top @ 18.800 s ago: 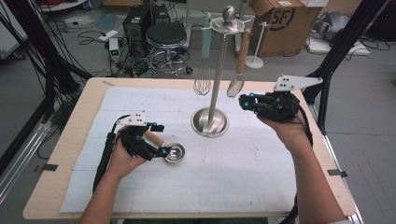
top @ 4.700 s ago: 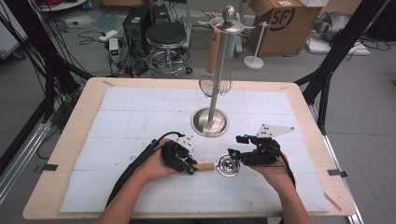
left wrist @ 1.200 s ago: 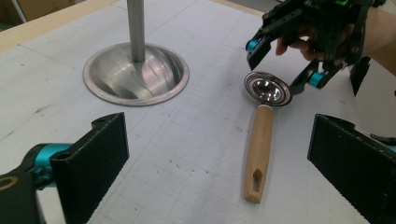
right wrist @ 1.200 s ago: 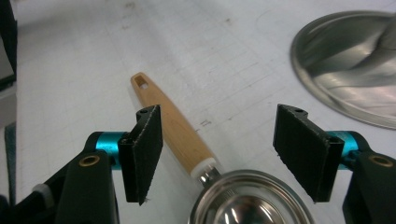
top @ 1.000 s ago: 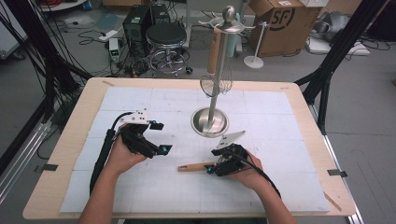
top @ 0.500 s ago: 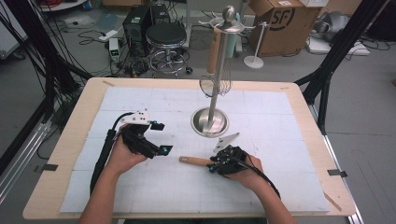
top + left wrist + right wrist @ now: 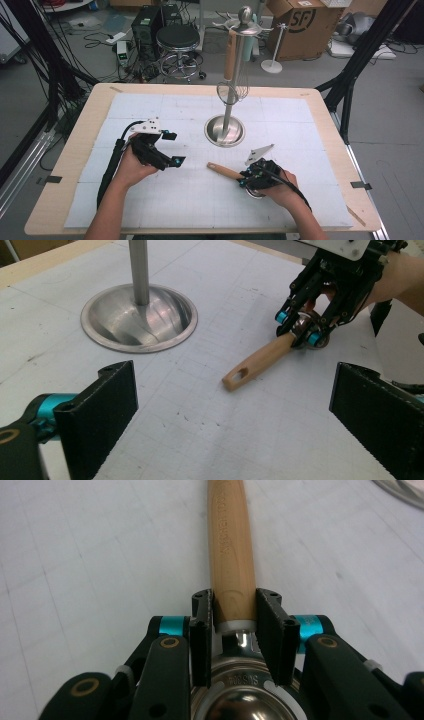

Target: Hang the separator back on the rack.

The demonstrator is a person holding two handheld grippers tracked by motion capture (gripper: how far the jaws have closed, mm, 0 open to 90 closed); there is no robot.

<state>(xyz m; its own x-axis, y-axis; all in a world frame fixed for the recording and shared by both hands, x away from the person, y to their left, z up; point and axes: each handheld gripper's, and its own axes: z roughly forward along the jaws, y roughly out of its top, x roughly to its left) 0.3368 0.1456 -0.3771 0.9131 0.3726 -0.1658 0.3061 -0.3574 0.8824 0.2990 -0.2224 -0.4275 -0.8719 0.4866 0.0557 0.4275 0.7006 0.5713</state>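
A workshop floor strewn with cables, a round stool and cardboard boxes lies behind a wooden worktop covered by a white gridded mat. Toward the far middle of the mat stands a steel utensil stand with a round dished base; a whisk with a wooden handle hangs from its top.

The right tongs sit on the near right part of the mat, clamped on a wooden-handled steel ladle. The right gripper view shows both jaws pressed against the handle's end where it meets the metal neck, the shiny bowl below them. The handle points left across the mat, near the stand's base but apart from it.

The left tongs are held over the mat's left half, jaws spread wide and empty, aimed toward the ladle's free end.
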